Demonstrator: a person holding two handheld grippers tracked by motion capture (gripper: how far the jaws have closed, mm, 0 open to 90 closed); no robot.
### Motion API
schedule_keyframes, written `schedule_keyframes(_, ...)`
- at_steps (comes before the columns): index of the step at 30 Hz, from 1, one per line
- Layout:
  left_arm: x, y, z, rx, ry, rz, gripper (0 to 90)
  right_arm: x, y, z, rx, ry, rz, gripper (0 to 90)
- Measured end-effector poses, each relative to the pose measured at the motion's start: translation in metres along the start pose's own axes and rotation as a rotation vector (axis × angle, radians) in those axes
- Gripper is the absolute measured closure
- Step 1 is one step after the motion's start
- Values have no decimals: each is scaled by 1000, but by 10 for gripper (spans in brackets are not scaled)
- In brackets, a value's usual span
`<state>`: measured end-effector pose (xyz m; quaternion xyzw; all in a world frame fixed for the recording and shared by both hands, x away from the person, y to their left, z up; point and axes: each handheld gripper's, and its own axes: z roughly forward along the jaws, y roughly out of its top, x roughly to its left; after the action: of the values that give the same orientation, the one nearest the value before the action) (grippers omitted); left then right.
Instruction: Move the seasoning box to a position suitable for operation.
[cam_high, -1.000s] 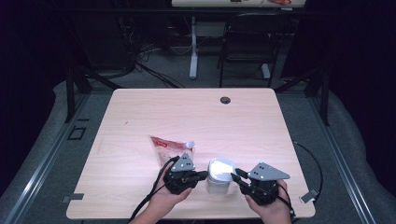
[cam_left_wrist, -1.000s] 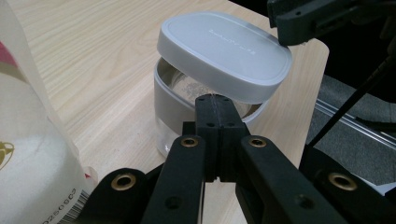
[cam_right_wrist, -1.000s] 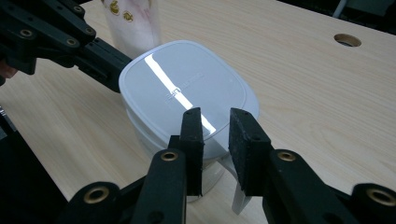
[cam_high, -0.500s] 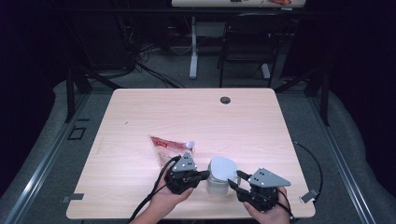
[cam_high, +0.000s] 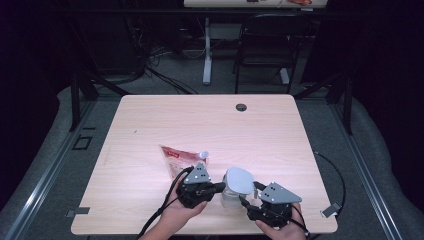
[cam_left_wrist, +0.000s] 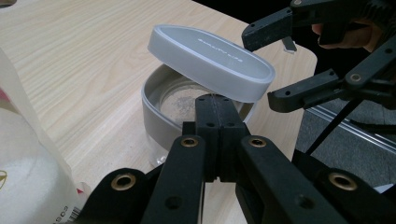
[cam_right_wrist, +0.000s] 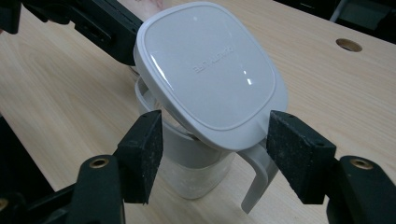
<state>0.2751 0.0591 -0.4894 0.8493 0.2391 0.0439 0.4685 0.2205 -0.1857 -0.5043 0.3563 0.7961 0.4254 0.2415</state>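
Since a second ago, the right gripper has slid back toward the near edge and its jaws have just been opening; they now stand wide on either side of the lid without pressing on it. That lid has tipped up, resting askew on the container, which sits near the table's near edge, right of centre. The left gripper, jaws closed together, touches the container's left rim, seemingly steadying it. A red-and-white pouch lies just beyond that gripper, to the far left.

Container and lid look like light, stiff, smooth plastic, likely slippery to the pads; the lid would probably be best taken across its two opposite side edges, where its rim overhangs. A looped handle hangs at the container's near side in the right gripper view. Dusty residue shows inside.

Open tabletop stretches to the far side and right, giving room to set the lid down; the near edge lies close behind both hands.
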Motion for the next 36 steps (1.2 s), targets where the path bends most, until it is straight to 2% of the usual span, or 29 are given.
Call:
schedule_keyframes(8,-1,0,1,4,-2,7,900,3,0,5,10,-42,-20,349)
schedule_keyframes(18,1,0,-1,-6,3,2,900,2,0,5,3,-55,-13,362)
schedule_keyframes(24,2,-2,-2,-2,5,0,900,0,-1,2,-6,-63,-9,430)
schedule_keyframes(36,5,-4,-7,-10,16,-6,900,-3,-2,-3,-33,-57,21,504)
